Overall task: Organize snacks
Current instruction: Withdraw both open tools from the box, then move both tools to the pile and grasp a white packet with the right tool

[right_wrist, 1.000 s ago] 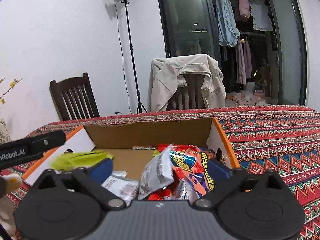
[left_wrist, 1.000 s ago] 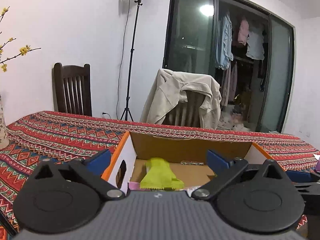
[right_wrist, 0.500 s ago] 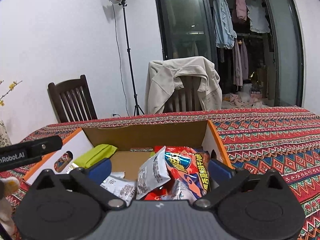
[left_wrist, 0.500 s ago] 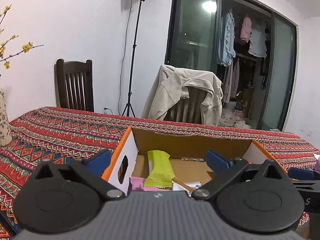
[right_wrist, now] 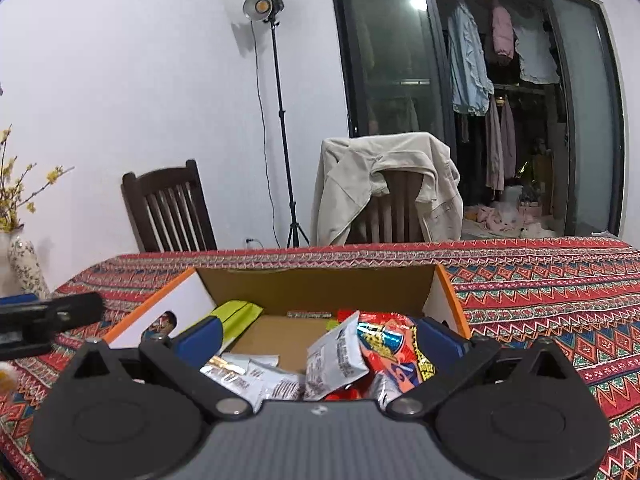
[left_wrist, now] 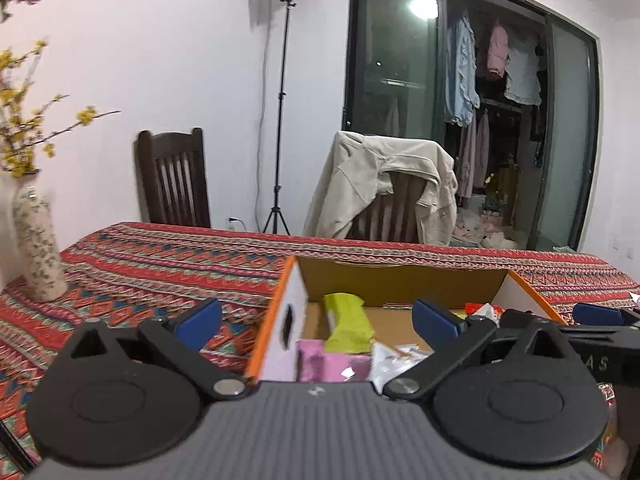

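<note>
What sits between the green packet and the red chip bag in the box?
Right wrist view: bare cardboard floor behind, silver packets in front, between green packet and red chip bag.

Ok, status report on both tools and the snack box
Left tool open, empty. Right tool open, empty. Green packet lying in cardboard box with other snacks. Nothing blocking.

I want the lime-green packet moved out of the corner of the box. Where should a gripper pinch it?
Judging by its pose, pinch the lime-green packet across its raised upper end, coming down from above. It leans against the box's left wall, so that crimped end stands free while its lower end sits among other wrappers.
</note>
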`<state>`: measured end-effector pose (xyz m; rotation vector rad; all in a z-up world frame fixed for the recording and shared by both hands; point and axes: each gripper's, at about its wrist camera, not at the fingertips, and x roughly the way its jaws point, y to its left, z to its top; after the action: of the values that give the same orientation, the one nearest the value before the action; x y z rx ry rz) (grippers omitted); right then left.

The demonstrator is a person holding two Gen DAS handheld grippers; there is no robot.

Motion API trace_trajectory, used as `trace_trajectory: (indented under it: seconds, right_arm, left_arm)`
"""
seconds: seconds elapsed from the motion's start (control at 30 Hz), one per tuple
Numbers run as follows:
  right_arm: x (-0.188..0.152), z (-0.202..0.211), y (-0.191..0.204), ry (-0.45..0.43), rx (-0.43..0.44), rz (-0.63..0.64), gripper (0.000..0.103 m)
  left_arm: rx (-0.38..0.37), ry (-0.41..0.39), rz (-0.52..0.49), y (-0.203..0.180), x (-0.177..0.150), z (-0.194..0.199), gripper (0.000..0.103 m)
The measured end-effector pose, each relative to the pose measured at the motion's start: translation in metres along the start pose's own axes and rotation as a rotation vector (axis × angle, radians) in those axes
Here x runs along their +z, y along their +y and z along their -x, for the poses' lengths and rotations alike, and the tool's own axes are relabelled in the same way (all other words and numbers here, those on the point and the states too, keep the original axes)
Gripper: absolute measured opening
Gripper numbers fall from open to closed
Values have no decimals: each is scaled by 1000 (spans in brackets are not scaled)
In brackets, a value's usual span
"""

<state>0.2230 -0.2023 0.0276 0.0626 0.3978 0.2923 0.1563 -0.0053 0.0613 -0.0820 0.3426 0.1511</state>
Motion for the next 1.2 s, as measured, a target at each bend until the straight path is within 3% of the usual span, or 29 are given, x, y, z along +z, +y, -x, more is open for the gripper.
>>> trace_trajectory:
  seconds: [0.37, 0.8, 0.9, 1.2]
  right_arm:
    - [-15, 43, 11, 58, 9, 53, 103]
    - [-68, 91, 17, 128, 67, 11, 103]
    - [-78, 95, 19, 128, 79, 2, 103]
    - [-107, 87, 37, 259, 82, 90, 103]
  left_arm:
    - [12, 58, 67, 45, -26, 33, 103]
    - [-6, 169, 90, 72, -73, 67, 103]
    - [-7, 178, 83, 73, -77, 70, 103]
    - [-37, 203, 49, 66, -86, 74, 103]
